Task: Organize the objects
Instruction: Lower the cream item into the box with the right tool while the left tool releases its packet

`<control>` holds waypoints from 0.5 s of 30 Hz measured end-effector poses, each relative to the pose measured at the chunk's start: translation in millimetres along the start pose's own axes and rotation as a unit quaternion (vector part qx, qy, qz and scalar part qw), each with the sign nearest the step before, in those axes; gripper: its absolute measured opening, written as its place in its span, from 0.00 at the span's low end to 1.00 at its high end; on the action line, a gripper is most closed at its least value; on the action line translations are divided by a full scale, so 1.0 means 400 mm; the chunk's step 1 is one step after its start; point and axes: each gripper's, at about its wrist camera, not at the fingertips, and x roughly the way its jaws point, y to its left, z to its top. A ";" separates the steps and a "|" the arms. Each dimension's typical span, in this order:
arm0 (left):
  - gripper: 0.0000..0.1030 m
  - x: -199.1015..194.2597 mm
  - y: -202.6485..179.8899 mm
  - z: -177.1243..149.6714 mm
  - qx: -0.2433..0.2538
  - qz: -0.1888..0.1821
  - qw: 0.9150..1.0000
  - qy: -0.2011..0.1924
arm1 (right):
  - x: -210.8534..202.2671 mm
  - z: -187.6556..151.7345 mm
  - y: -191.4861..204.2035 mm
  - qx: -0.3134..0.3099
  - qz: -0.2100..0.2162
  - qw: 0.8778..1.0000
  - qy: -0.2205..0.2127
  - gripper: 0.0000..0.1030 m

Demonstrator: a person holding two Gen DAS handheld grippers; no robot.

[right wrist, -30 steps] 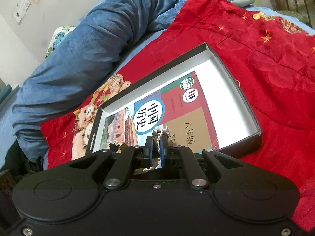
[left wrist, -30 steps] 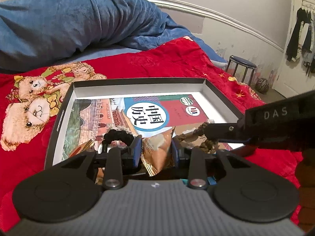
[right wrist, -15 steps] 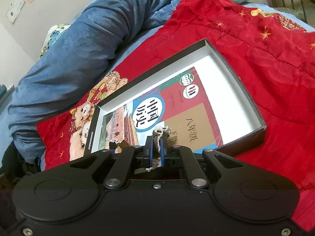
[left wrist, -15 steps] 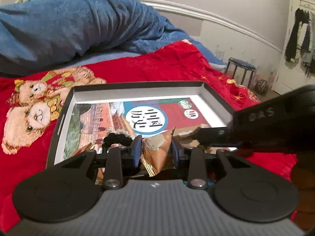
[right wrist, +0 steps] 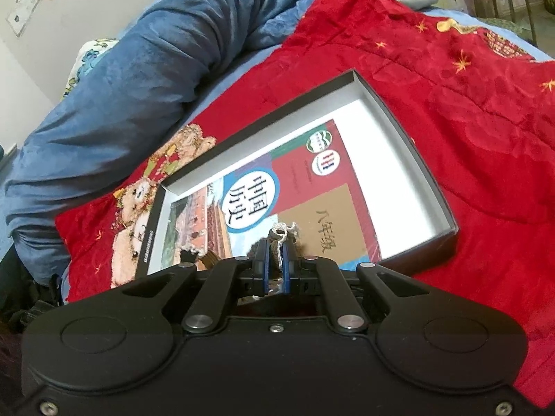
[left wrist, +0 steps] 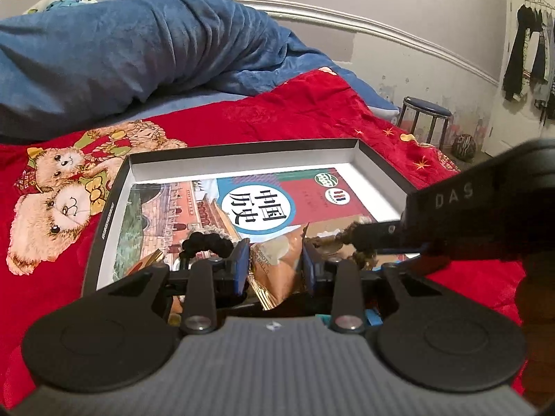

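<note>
A shallow black box (left wrist: 242, 147) (right wrist: 412, 149) with a white inside lies on the red blanket. A history textbook (left wrist: 256, 204) (right wrist: 274, 187) lies flat in it. My left gripper (left wrist: 275, 258) is shut on an orange snack packet (left wrist: 277, 267) at the box's near edge. A black hair scrunchie (left wrist: 206, 241) lies just left of it. My right gripper (right wrist: 274, 263) is shut on a brown and white knitted scrunchie (right wrist: 282, 234) (left wrist: 360, 242) and holds it over the book's near right corner; its black body reaches in from the right in the left wrist view.
A red blanket (left wrist: 295, 114) (right wrist: 468, 111) with a teddy bear print (left wrist: 62, 187) covers the bed. A rolled blue duvet (left wrist: 121, 52) (right wrist: 156, 66) lies behind the box. A stool (left wrist: 428, 118) and a door hung with clothes stand at the far right.
Both grippers stayed shut on their items. The right gripper shifted slightly forward over the box; the left view tilted a little and returned.
</note>
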 end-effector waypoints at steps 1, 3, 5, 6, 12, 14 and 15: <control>0.36 0.002 0.002 0.000 -0.003 0.000 1.000 0.001 | 0.001 -0.003 -0.001 0.000 0.000 1.000 0.002 0.08; 0.36 0.006 0.005 0.000 -0.010 -0.001 1.000 0.005 | -0.001 -0.010 -0.002 -0.003 -0.002 1.000 0.004 0.08; 0.36 0.006 0.008 0.000 -0.014 -0.002 1.000 0.006 | -0.005 -0.014 -0.002 -0.006 0.001 1.000 0.004 0.08; 0.36 0.006 0.009 0.000 -0.016 -0.003 1.000 0.007 | -0.008 -0.015 -0.003 -0.007 0.001 1.000 0.003 0.08; 0.36 0.004 0.013 -0.001 -0.020 -0.003 1.000 0.008 | -0.023 -0.014 0.001 -0.016 -0.004 1.000 0.003 0.08; 0.36 0.004 0.013 0.000 -0.019 -0.003 1.000 0.008 | -0.028 -0.015 0.003 -0.018 -0.001 1.000 0.001 0.08; 0.36 0.004 0.013 -0.002 -0.018 -0.003 1.000 0.008 | -0.029 -0.016 0.004 -0.022 0.001 1.000 -0.001 0.08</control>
